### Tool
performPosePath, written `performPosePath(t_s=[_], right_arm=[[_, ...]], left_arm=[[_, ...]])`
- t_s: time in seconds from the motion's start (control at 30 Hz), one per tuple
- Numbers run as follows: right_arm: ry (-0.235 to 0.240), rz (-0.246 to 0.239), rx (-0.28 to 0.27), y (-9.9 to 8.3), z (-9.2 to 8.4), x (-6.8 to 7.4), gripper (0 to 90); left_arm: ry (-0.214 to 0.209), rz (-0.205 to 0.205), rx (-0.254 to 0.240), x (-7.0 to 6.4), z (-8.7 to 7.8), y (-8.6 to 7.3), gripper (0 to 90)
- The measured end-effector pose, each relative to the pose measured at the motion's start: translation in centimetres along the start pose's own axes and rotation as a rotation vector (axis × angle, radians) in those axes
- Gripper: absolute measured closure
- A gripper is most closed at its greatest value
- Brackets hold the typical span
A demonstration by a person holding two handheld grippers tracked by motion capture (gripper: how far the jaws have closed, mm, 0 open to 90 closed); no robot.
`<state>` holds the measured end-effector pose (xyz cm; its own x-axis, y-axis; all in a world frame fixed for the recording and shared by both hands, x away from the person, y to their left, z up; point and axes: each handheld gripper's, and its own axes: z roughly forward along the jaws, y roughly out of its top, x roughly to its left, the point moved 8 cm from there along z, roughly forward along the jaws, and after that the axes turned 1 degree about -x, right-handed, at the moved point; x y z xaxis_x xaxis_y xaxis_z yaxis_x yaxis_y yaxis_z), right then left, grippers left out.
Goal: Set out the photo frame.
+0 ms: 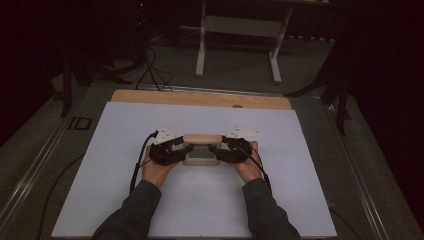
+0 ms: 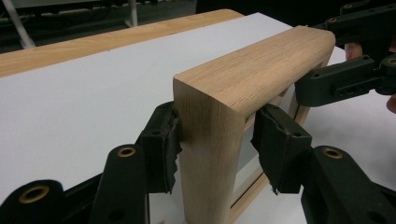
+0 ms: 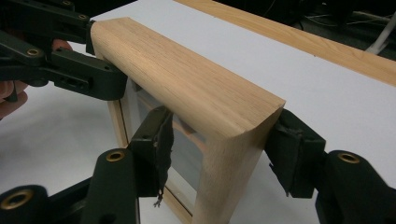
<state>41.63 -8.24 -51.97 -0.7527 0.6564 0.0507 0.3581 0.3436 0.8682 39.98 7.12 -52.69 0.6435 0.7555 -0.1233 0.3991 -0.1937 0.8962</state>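
Scene: high view looks down on a person's two forearms in dark sleeves reaching over a white surface (image 1: 150,200), each hand carrying a hand-held gripper.
Object: a small wooden frame (image 1: 201,149) standing near the middle of the surface, held between the two hands.
Left hand-held gripper (image 1: 181,148): its jaws straddle the frame's left upright post; in the left gripper view the left hand-held gripper (image 2: 212,144) has one pad touching the outer face of the post, while the other pad sits just beside the inner face, and whether it touches cannot be told.
Right hand-held gripper (image 1: 218,148): it meets the frame's right end; in the right gripper view the right hand-held gripper (image 3: 219,149) has a pad on each side of the right post, both close against the wood.
Frame position: between the two hand-held grippers, upright, its base on the white surface.
Frame look: pale oak-like wood with visible grain, a broad flat top rail with rounded corners, and a grey panel (image 3: 187,154) set inside a thinner inner border.
Background: a strip of bare wood (image 1: 200,98) along the far edge of the surface.
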Motion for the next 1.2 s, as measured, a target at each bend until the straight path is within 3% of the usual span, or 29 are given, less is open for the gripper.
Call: performPosePath(t_s=[0.53, 1.2], right_arm=[[-0.003, 0.007, 0.014, 0.17, 0.53, -0.45, 42.4], [-0.010, 0.015, 0.033, -0.09, 0.54, -0.76, 34.7]], left_arm=[[0.032, -0.016, -0.004, 0.17, 0.64, 0.13, 47.7], [0.061, -0.038, 0.007, 0.67, 0.88, -0.04, 42.0]])
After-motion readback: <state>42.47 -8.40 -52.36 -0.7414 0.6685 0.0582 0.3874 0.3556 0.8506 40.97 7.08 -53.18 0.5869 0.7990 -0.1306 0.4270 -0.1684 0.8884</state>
